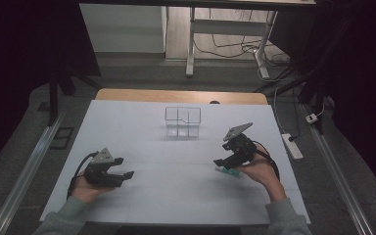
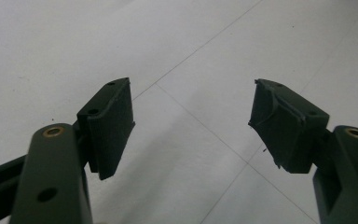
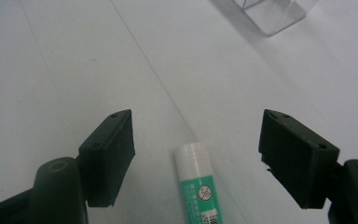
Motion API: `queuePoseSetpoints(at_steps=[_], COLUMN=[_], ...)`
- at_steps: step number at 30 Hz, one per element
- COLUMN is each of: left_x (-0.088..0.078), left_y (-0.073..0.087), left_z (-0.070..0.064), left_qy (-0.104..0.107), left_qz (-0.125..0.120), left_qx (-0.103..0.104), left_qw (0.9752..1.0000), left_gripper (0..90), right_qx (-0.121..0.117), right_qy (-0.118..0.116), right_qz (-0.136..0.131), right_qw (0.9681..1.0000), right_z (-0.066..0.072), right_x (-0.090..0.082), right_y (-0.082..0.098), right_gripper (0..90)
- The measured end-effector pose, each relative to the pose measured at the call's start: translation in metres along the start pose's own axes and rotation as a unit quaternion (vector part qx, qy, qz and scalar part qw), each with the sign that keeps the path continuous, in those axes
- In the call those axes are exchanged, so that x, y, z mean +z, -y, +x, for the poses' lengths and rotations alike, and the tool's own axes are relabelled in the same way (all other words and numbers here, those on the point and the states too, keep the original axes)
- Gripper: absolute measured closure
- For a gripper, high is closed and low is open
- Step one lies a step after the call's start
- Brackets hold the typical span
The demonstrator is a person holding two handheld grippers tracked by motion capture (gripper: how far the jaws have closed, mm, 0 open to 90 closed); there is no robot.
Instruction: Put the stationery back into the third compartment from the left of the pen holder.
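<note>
A green-and-white glue stick (image 3: 196, 186) lies flat on the white table sheet, its white cap pointing away; from above it shows as a small green strip (image 1: 228, 171) under the right hand. My right gripper (image 3: 195, 158) hovers just over it, open, with the jaws spread to either side of the stick and not touching it. From above, the right gripper (image 1: 225, 161) sits at the table's right-middle. My left gripper (image 1: 126, 167) rests open at the left-front, and its own view shows the left gripper (image 2: 191, 123) with nothing between its jaws.
A clear plastic organiser box (image 1: 182, 122) with compartments stands at the back middle of the white sheet (image 1: 176, 196); its corner (image 3: 270, 14) shows beyond the right jaws. A power strip (image 1: 292, 146) lies off the table's right edge.
</note>
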State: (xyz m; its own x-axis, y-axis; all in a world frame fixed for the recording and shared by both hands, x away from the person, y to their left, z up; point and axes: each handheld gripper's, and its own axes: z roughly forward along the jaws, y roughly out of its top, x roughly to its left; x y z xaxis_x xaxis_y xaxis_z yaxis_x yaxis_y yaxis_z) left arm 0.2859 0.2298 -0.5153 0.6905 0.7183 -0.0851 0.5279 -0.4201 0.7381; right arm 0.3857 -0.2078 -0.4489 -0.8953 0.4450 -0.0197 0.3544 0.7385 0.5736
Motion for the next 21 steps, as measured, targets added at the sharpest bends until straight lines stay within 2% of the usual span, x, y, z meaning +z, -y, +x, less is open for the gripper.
queuePoseSetpoints(at_steps=[2, 3, 6, 7, 21], left_x=[0.001, 0.001, 0.002, 0.002, 0.002], left_y=[0.0, 0.0, -0.001, -0.002, -0.001], left_z=[0.0, 0.0, 0.0, 0.0, -0.001], left_qy=[-0.001, -0.001, -0.002, -0.001, -0.004], left_qz=[0.001, 0.0, 0.003, 0.002, 0.006], left_qx=[0.001, -0.001, 0.003, 0.002, 0.007], left_qw=[1.0, 1.0, 1.0, 1.0, 1.0], left_gripper=[29.4, 29.4, 29.4, 29.4, 29.2], right_qx=[-0.005, -0.005, -0.01, -0.013, -0.023], right_qy=[-0.003, -0.003, -0.004, -0.005, -0.015], right_qz=[0.021, 0.021, 0.044, 0.059, 0.107], right_qw=[0.9998, 0.9998, 0.999, 0.9981, 0.9939], right_z=[0.0, 0.0, -0.001, -0.001, -0.003], right_x=[0.006, 0.006, 0.015, 0.02, 0.04], right_y=[0.001, 0.001, 0.003, 0.004, 0.009], right_gripper=[26.5, 26.5, 27.2, 28.2, 39.9])
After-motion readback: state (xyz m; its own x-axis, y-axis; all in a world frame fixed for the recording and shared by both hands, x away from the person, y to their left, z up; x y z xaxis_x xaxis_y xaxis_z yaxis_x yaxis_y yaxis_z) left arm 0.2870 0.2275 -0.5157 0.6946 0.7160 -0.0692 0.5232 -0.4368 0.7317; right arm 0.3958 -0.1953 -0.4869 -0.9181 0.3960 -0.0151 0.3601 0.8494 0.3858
